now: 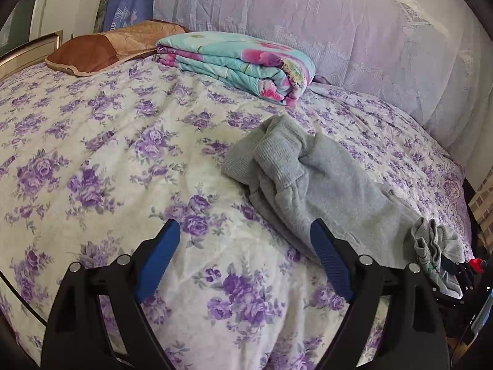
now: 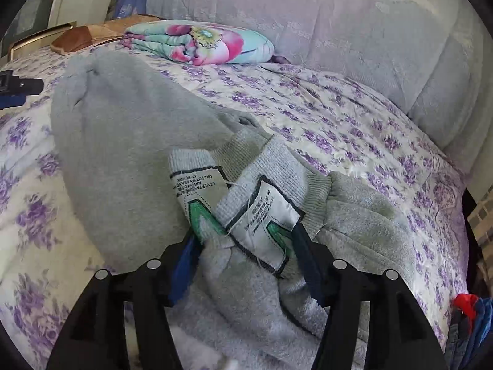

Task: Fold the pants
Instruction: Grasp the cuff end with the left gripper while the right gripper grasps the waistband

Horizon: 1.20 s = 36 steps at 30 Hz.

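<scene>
Daylit bed (image 1: 92, 154) in purple-flowered cover, folded quilt (image 1: 240, 61) near padded headboard (image 1: 339, 30).

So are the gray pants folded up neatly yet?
Not neatly. The gray pants lie bunched on the bedspread, cuffs crumpled and overlapping.

Left black two-finger gripper with blue pads (image 1: 245, 237) angled downward, jaws spread wide, nothing between them, right black blue-padded gripper (image 2: 246, 240) angled downward, jaws parted around bunched grey fabric
</scene>
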{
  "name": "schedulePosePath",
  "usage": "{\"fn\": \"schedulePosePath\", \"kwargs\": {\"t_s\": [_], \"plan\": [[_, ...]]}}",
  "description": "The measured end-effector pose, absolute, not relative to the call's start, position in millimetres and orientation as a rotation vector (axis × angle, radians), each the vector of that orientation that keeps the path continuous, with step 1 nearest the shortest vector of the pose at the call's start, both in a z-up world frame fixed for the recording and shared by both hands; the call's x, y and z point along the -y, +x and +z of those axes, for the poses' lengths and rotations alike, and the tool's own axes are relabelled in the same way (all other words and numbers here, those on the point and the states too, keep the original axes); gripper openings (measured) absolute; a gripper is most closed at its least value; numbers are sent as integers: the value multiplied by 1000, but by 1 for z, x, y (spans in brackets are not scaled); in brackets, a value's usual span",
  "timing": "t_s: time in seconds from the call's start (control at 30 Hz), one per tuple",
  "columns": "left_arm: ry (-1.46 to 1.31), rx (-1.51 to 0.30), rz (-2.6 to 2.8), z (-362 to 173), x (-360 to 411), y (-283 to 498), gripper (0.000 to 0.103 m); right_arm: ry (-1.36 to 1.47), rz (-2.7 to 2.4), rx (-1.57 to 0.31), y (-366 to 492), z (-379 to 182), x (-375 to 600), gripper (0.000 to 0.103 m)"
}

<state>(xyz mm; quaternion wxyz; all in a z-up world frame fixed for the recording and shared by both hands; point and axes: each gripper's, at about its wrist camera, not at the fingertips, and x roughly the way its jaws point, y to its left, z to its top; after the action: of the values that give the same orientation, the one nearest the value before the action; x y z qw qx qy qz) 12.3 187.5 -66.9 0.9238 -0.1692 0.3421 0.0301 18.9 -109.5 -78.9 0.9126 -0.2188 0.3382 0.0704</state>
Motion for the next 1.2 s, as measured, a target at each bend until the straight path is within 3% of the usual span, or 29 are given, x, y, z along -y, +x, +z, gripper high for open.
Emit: {"fn": "schedulePosePath", "kwargs": {"t_s": [0.23, 0.3, 0.4, 0.47, 0.5, 0.6, 0.67, 0.73, 0.83, 1.1, 1.17, 1.2], "plan": [[-354, -727, 43, -80, -183, 20, 84, -143, 199, -563, -7, -8, 154, 64], [-344, -732, 44, -81, -180, 20, 84, -119, 124, -569, 9, -7, 164, 53], [-352, -735, 22, -80, -179, 19, 84, -112, 102, -678, 46, -36, 164, 52], [-366, -744, 4, -78, -178, 20, 85, -211, 96, -809, 69, -77, 152, 59], [-373, -752, -3, -77, -177, 23, 86, -201, 110, -760, 68, -82, 153, 60], [-393, -772, -29, -75, -178, 35, 86, -127, 122, -769, 67, -73, 163, 58], [-401, -782, -24, -74, -179, 46, 86, -107, 103, -676, 51, -55, 167, 57], [-418, -790, -30, -73, -182, 58, 86, -112, 99, -630, 41, -44, 167, 61], [-481, -818, -32, -80, -188, 78, 86, -141, 122, -774, 58, -77, 165, 70], [-547, -822, -65, -89, -197, 108, 86, 68, 188, -644, 28, -55, 194, 73], [-545, -810, -73, -89, -196, 110, 82, 101, 185, -587, 13, -44, 205, 77], [-547, -801, -84, -88, -197, 109, 73, 104, 173, -567, 6, -40, 210, 81]]}}
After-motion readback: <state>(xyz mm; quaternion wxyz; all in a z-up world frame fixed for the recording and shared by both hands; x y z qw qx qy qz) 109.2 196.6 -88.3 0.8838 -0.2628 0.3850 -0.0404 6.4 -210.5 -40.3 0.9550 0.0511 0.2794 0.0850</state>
